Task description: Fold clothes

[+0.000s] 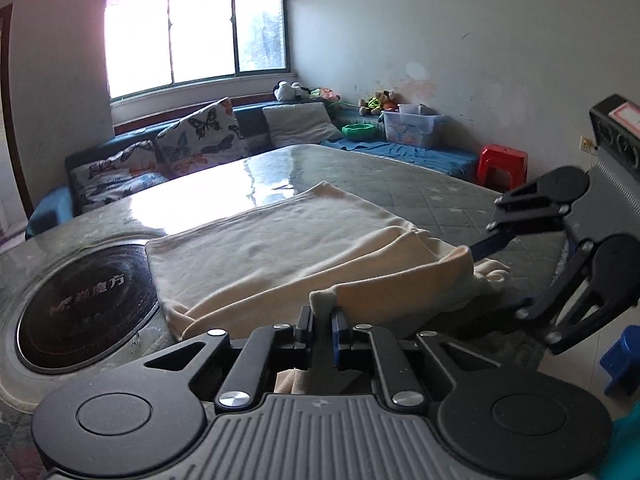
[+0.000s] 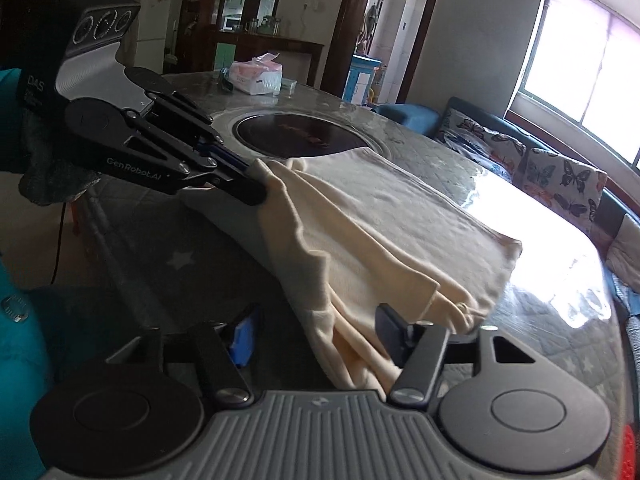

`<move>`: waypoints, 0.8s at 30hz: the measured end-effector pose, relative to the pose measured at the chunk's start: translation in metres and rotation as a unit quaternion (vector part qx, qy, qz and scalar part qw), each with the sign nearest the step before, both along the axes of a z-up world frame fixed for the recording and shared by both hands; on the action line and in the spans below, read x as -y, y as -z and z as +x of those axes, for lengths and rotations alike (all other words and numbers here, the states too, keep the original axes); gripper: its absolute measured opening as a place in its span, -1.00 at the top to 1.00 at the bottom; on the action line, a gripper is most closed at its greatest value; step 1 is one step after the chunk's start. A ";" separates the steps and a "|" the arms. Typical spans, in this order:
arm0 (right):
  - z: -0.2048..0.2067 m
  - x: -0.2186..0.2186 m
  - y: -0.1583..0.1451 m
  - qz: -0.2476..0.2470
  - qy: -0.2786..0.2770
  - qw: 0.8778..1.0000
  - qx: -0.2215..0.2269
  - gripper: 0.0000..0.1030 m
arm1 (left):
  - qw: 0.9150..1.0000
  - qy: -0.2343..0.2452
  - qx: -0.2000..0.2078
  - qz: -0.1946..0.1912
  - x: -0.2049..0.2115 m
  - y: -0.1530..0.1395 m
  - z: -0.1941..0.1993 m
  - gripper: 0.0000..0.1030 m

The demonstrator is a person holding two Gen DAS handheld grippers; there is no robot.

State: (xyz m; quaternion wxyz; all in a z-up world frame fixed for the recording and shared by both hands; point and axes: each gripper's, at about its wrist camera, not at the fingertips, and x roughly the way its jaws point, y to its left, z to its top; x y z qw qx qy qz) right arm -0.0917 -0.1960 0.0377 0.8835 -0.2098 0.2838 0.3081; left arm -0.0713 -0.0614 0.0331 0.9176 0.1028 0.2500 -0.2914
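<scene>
Nearest to me, the left tool (image 1: 320,322) is pressed together on the near edge of the cream garment (image 1: 272,248). It holds this edge a little above the tabletop (image 1: 440,196), at the end close to the round black hob (image 1: 84,304).

Further from the hob along the same edge, the right tool (image 2: 316,332) is spread wide. Loose cream layers pass between its fingers, but it grips nothing.

I judge the step in hand to be a lengthwise fold, the near edge being taken over the body of the garment. The spread right tool fits two stages: it is about to close on its end of the edge, or it has just let that end go. The pictures do not settle which. In either case the raised edge must travel level at both ends, otherwise the fold will lie crooked.

Behind the tools, the rest of the garment lies flat on the tabletop, one short side just beside the hob. Its long axis seems to run away from the hob, parallel to the held edge. A cuff-like end (image 2: 434,294) shows at the side far from the hob. I cannot tell where the collar is.
</scene>
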 end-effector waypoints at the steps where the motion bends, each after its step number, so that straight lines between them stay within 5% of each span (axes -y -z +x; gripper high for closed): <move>1: 0.005 -0.001 0.002 0.005 0.001 1.000 -0.005 0.01 | 1.000 -0.001 -0.002 0.000 0.000 0.001 0.001 0.81; 4: 0.019 0.000 0.004 0.023 0.005 0.999 -0.028 0.43 | 1.000 0.002 -0.002 0.006 -0.001 0.004 -0.004 0.71; 7: 0.028 0.004 0.001 0.043 0.017 0.998 -0.047 0.59 | 1.000 0.005 0.004 0.016 -0.005 0.006 -0.013 0.56; 10: 0.032 0.008 -0.004 0.061 0.026 0.996 -0.058 0.64 | 0.999 0.007 0.015 0.037 -0.007 0.009 -0.024 0.26; 17: 0.037 0.012 -0.015 0.083 0.040 0.994 -0.052 0.68 | 0.996 0.011 0.035 0.084 -0.010 0.020 -0.038 0.23; 24: 0.033 0.009 -0.013 0.093 0.051 0.994 -0.040 0.80 | 0.995 -0.006 0.057 0.087 -0.016 0.016 -0.040 0.84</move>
